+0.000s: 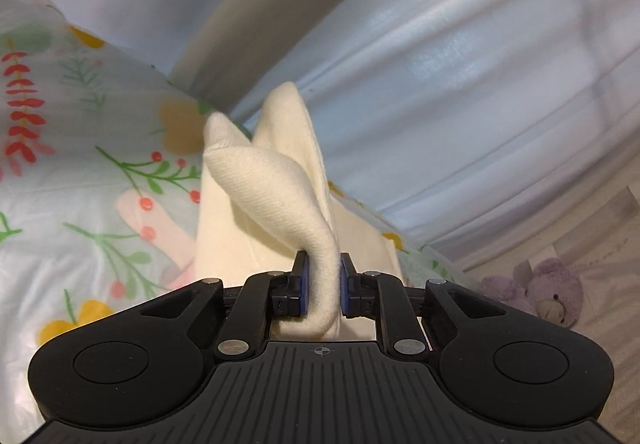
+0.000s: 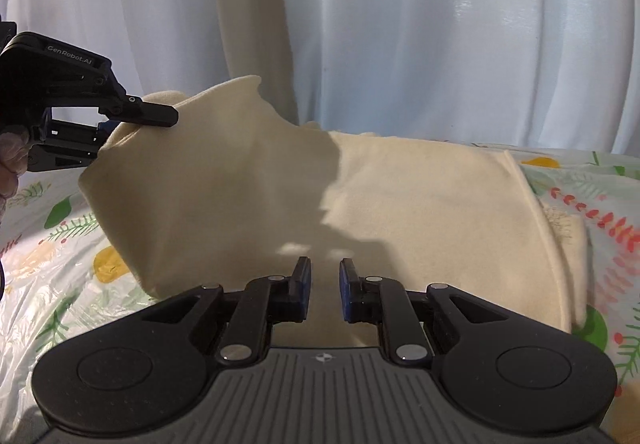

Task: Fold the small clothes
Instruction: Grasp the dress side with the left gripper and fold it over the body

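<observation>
We see a cream garment (image 2: 400, 211) lying on a surface covered with a floral plastic sheet (image 2: 52, 284), white curtains (image 2: 440, 23) hanging behind it. Left hand-held gripper (image 1: 323, 284): its blue pads are closed on a bunched fold of the cream fabric, which runs between them and rises ahead in two soft peaks. In the right wrist view the same left hand-held gripper (image 2: 120, 125) comes in from the left edge, holding the garment's left corner raised off the sheet, so that side of the cloth hangs in a slope while the rest lies flat. Right hand-held gripper (image 2: 324, 286): fingers drawn close with a narrow gap; cream fabric fills that gap, and the near edge of the garment appears pinched there, though pad contact is not sharply visible. A purple plush toy (image 1: 544, 294) lies on the floor, at the right of the left wrist view.
</observation>
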Motion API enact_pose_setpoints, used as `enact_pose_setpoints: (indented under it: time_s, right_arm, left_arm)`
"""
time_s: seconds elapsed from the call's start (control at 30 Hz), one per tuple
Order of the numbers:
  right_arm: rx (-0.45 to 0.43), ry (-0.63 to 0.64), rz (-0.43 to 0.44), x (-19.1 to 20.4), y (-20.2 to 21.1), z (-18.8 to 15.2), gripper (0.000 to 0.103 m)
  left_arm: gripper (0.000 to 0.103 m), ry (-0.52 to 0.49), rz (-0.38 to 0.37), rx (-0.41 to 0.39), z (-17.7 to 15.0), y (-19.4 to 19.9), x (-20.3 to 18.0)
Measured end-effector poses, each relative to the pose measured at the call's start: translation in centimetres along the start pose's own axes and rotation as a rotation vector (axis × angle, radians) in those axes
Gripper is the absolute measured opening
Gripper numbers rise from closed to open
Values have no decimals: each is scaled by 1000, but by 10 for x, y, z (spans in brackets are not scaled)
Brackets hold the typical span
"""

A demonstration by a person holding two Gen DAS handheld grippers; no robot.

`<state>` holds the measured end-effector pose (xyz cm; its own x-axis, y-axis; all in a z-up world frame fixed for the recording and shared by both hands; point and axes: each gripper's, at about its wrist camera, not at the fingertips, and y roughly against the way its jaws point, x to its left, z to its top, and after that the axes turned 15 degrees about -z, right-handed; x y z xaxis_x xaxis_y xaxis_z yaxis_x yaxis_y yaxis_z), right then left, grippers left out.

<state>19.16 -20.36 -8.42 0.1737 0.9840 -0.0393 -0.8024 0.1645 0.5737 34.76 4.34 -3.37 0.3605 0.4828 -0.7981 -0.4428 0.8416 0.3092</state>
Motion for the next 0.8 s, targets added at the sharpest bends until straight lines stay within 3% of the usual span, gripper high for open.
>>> enact_pose_setpoints:
  time_s: [0.1,0.23,0.33,0.4,0.5,0.6,0.67,0.7,0.8]
  right_arm:
    - [-1,-34,-38,-18,3,-1,15]
    - [29,-79,-54,-37,4,-5,15]
    - [52,-95,-43,-42,2,-8,15]
    - [64,-112,-27,-46,2,-8,15]
    - [89,-170,19,-54,-6,-2,15]
    - [118,-263,106,-58,-17,8,18]
    - [157,-331,185,-58,-28,15,36]
    - [179,-359,220,-57,-35,17,39]
    - [245,-398,292,-49,-55,23,46]
  left_arm:
    - [17,-21,12,75,-22,-42,-10]
    - [17,35,9,197,-54,-88,-3]
    - [17,9,-20,223,-63,-85,-13]
    - [21,-28,-29,205,-60,-68,-23]
    - [29,-77,8,109,-49,-32,-34]
    - [36,-147,147,13,-40,-8,-32]
    - [36,-154,257,-4,-38,-5,-20]
    - [36,-140,291,2,-39,-6,-12]
    - [36,-91,299,33,-46,-11,7]
